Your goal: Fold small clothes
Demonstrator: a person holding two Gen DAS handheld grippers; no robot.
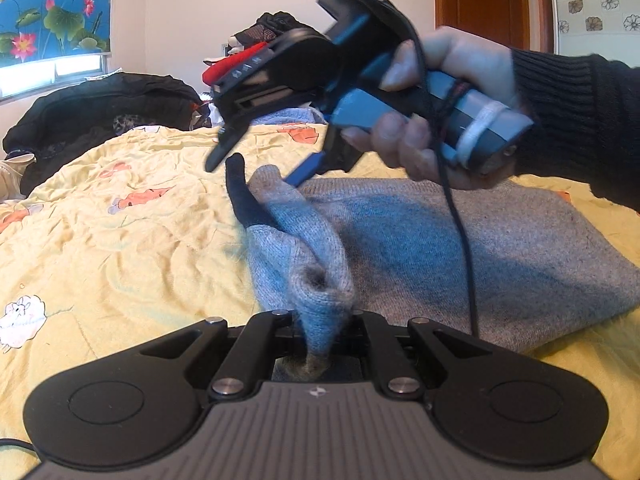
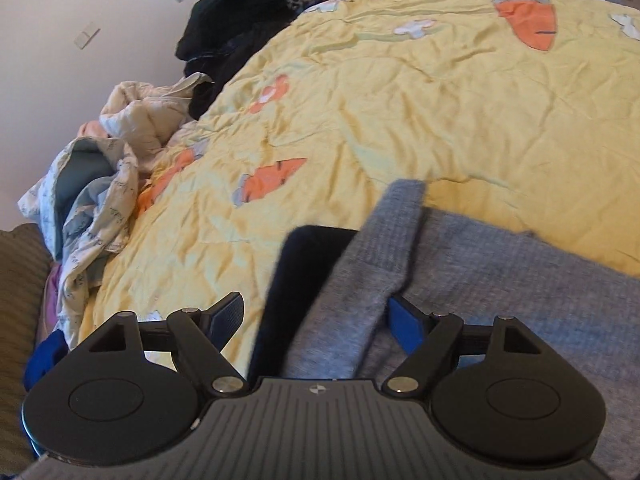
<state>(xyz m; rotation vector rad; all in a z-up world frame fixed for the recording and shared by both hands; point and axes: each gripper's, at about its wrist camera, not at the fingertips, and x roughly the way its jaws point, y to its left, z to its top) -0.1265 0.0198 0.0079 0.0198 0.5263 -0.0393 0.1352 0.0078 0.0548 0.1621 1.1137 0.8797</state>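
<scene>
Yellow carrot-print quilt point(image 2: 400, 92), clothes heaps point(image 2: 96, 184), lotus blind point(image 1: 52, 8)

a: what covers the bed?
b: a crumpled yellow quilt point(image 2: 420, 120) printed with orange carrots and small white shapes.
a: and at its far edge?
b: a heap of black clothing point(image 1: 100, 108) under a window point(image 1: 56, 70), with a bright lotus picture point(image 1: 52, 8) above it. further along there is a mixed pile with something red point(image 1: 232, 66).
a: anything on the side?
b: a pale rumpled bundle of printed fabric point(image 2: 100, 184) just beside the quilt, by the plain wall point(image 2: 60, 40). a brown wooden door point(image 1: 492, 0) stands at the back.
</scene>
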